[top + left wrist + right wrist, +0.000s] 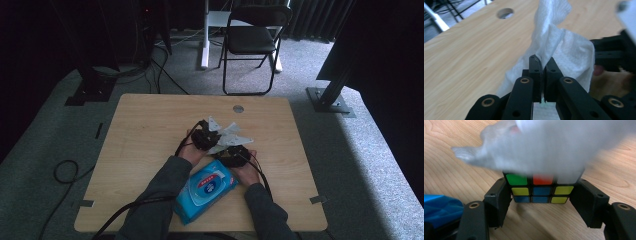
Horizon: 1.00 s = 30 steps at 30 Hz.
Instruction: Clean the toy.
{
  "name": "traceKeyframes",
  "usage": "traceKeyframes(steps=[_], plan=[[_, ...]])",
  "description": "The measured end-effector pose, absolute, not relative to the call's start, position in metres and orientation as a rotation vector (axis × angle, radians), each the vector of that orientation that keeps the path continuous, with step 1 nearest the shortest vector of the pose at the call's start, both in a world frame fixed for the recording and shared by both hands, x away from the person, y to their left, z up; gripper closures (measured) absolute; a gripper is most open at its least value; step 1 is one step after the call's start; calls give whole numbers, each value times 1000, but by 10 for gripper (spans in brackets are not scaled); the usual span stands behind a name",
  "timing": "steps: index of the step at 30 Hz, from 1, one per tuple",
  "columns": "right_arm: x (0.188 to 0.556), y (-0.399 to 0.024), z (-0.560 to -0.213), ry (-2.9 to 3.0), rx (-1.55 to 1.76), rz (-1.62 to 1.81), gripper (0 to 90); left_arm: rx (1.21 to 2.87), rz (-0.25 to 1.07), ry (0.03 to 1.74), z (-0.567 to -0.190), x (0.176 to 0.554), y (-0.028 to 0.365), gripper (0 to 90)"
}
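Nearby, blue wipes pack [205, 192], wipe [544, 147] draping cube [540, 188]

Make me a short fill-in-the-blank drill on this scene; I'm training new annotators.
1. The left tool is shut on a white ____.
2. The right tool grips a colourful puzzle ____ by two opposite sides.
3. The wipes pack near the table's front edge is ____ in colour.
4. The table top is made of ____.

Missing words: wipe; cube; blue; wood
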State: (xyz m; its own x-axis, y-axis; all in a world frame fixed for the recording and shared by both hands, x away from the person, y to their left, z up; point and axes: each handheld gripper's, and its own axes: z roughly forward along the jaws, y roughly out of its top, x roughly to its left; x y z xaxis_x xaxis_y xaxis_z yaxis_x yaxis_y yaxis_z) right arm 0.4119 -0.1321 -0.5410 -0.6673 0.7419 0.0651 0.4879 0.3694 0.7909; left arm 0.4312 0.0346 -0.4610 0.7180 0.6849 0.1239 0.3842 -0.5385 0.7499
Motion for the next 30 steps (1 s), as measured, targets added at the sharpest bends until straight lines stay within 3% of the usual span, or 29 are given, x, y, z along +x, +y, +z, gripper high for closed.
traceKeyframes(steps=[15, 26, 30], plan=[[408, -139, -536, 2344, 1057, 1155, 343, 2105, 554, 992, -464, 441, 89, 867], [404, -154, -525, 2306, 1034, 1187, 525, 2097, 553, 1042, -472, 442, 103, 867], [400, -155, -517, 2278, 1018, 1251, 533, 2107, 545, 1048, -477, 442, 104, 866]])
